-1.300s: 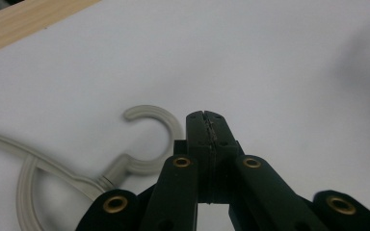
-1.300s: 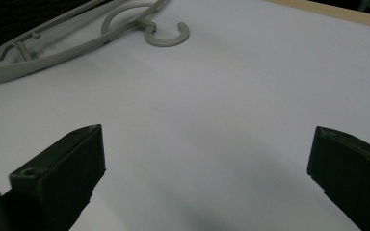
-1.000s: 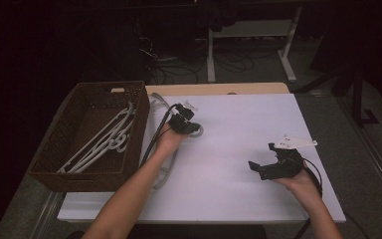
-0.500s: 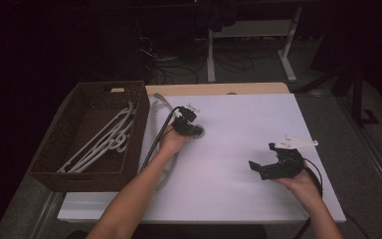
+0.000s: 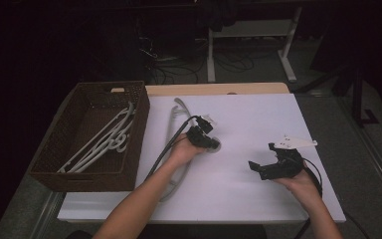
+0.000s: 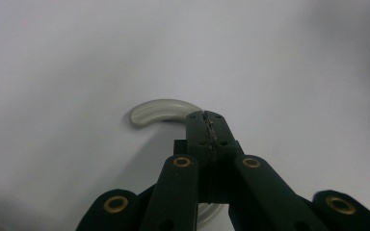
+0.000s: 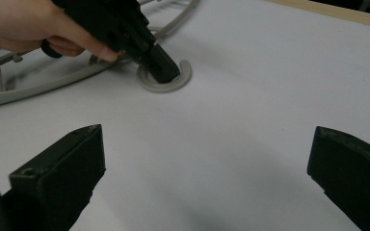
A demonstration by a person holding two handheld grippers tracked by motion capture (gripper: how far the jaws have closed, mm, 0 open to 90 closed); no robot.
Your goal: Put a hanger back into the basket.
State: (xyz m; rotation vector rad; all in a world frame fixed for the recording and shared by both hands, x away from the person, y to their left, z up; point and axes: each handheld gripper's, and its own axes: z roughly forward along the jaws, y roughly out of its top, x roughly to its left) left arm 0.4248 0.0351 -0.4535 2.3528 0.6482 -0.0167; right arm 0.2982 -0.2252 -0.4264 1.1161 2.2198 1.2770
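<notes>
Grey plastic hanger lies on the table, its hook pinched in the left gripper's closed jaws; the right gripper gapes wide, well apart.

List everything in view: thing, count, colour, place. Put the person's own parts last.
Table: one, white top, centre.
Basket: one, dark brown wicker, left edge of the table.
Hangers in basket: several, pale grey; exact count unclear.
Hanger: one, pale grey, flat on the table right of the basket; its hook is at the left gripper's tips.
Desk legs: white, on the floor behind.
Left gripper: black, shut on the hook.
Right gripper: black, open, over the table's right side.
Forearms: two, bare, from the bottom.
</notes>
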